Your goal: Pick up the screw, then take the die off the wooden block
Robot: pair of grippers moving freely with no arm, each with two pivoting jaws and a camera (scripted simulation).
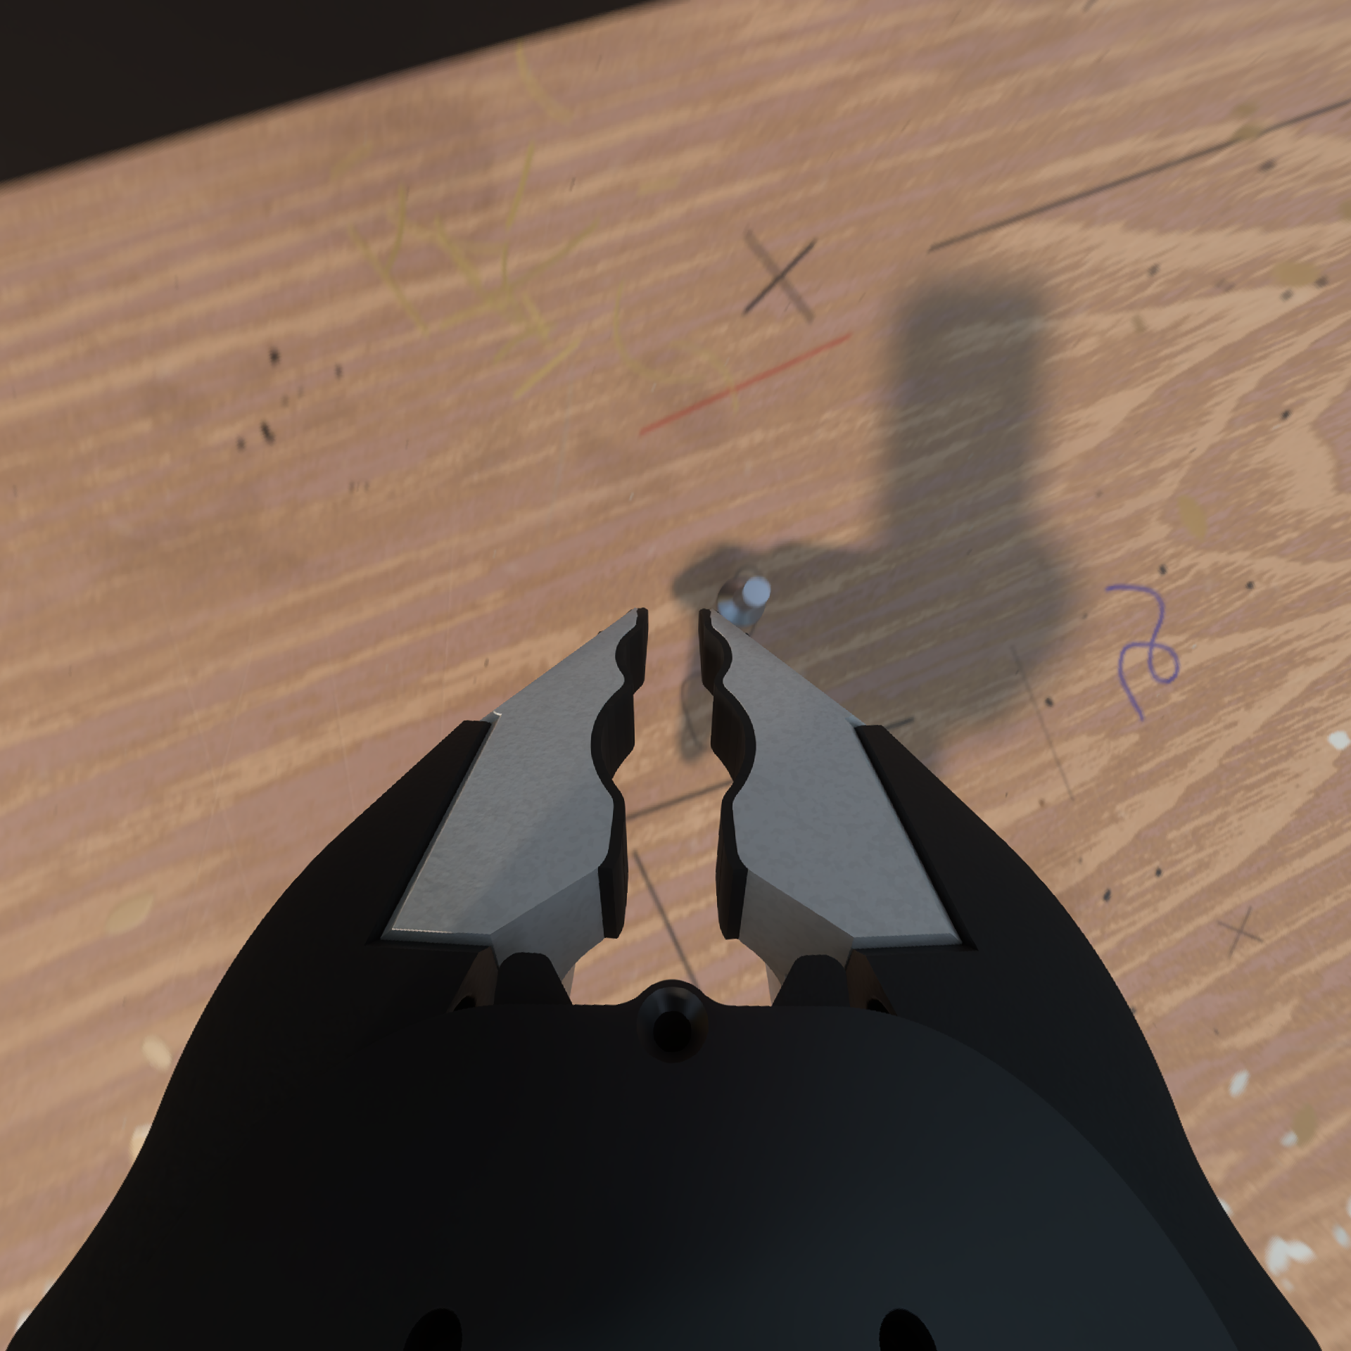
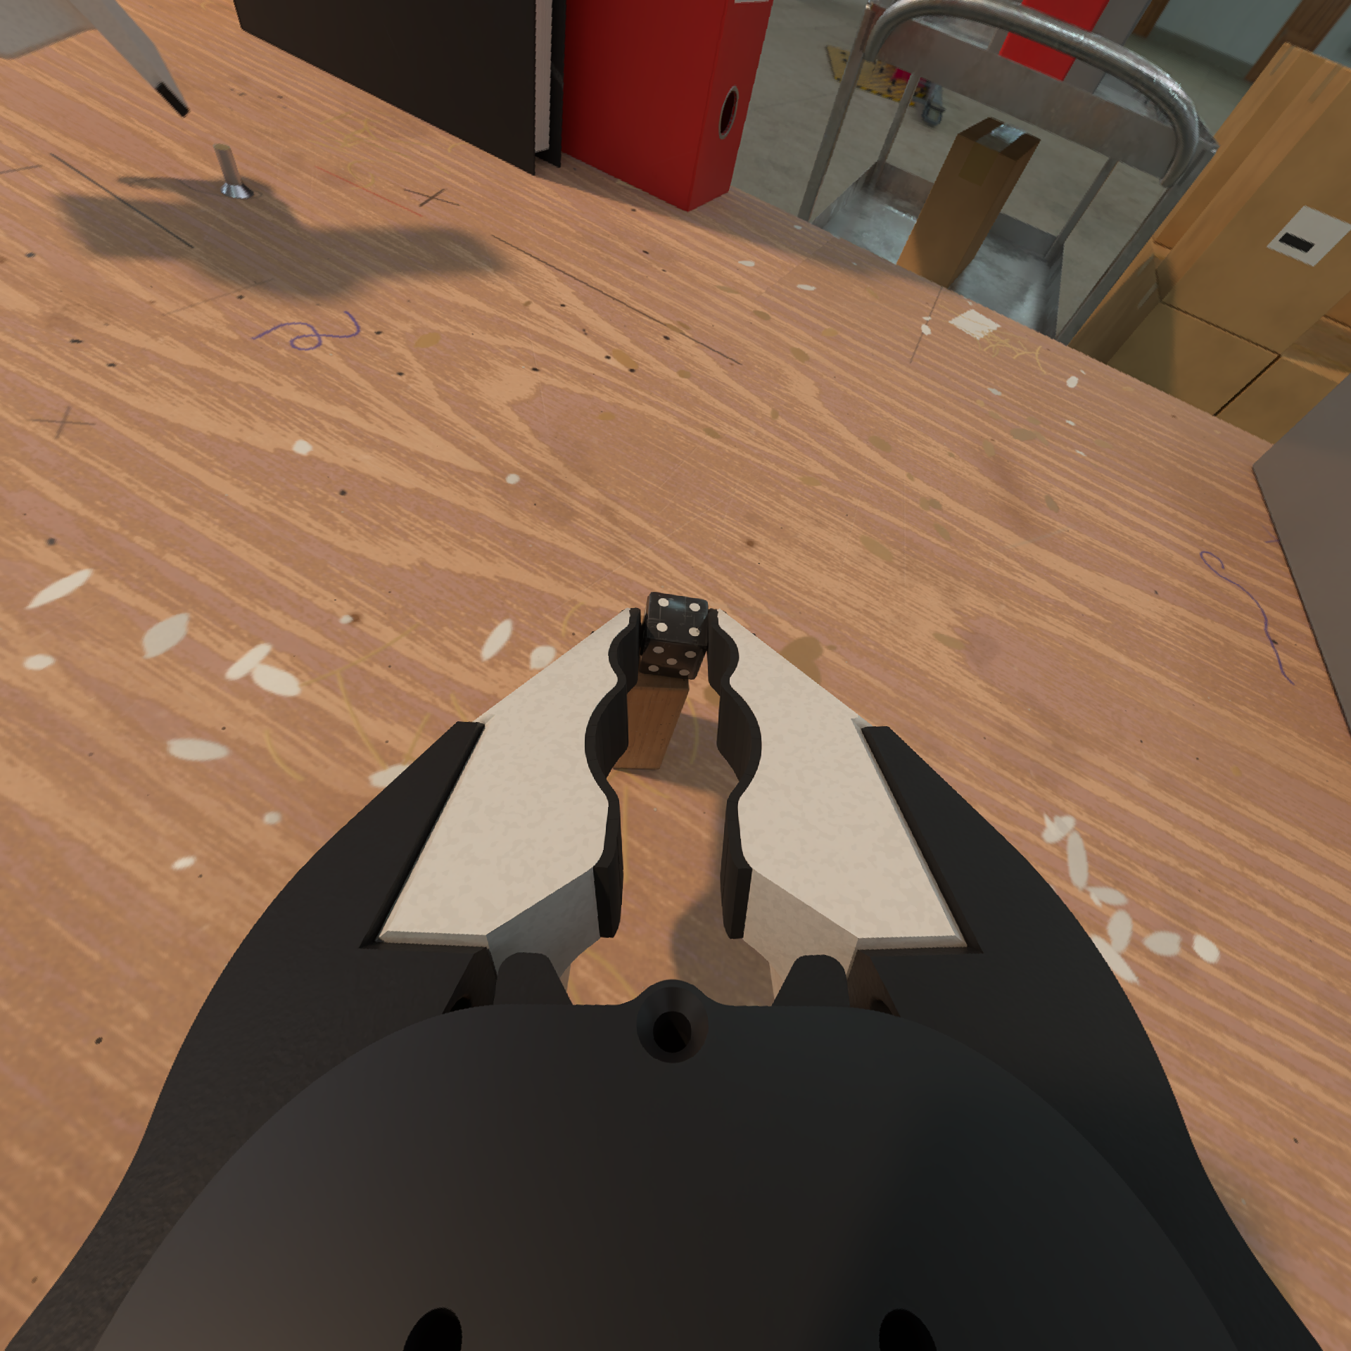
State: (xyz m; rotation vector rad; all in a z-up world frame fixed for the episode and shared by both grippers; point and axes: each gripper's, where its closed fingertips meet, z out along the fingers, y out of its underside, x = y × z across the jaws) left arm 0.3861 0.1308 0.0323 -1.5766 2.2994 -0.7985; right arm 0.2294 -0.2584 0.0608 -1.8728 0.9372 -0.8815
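One screw (image 2: 232, 174) upright on the tabletop (image 2: 731, 475), one left claw (image 1: 672, 612) above it nearly clenched on nothing, one right claw (image 2: 674, 612) grasping one black die (image 2: 674, 634) atop one wooden block (image 2: 651, 720).

The wooden table (image 2: 877, 512) is scuffed with pen marks, dark specks and pale paint flecks. At its far edge stand a black binder (image 2: 409, 66) and a red binder (image 2: 658, 95) side by side. Beyond the edge are a metal trolley (image 2: 1023, 146) carrying a brown box (image 2: 958, 197), and stacked cardboard boxes (image 2: 1243, 292).
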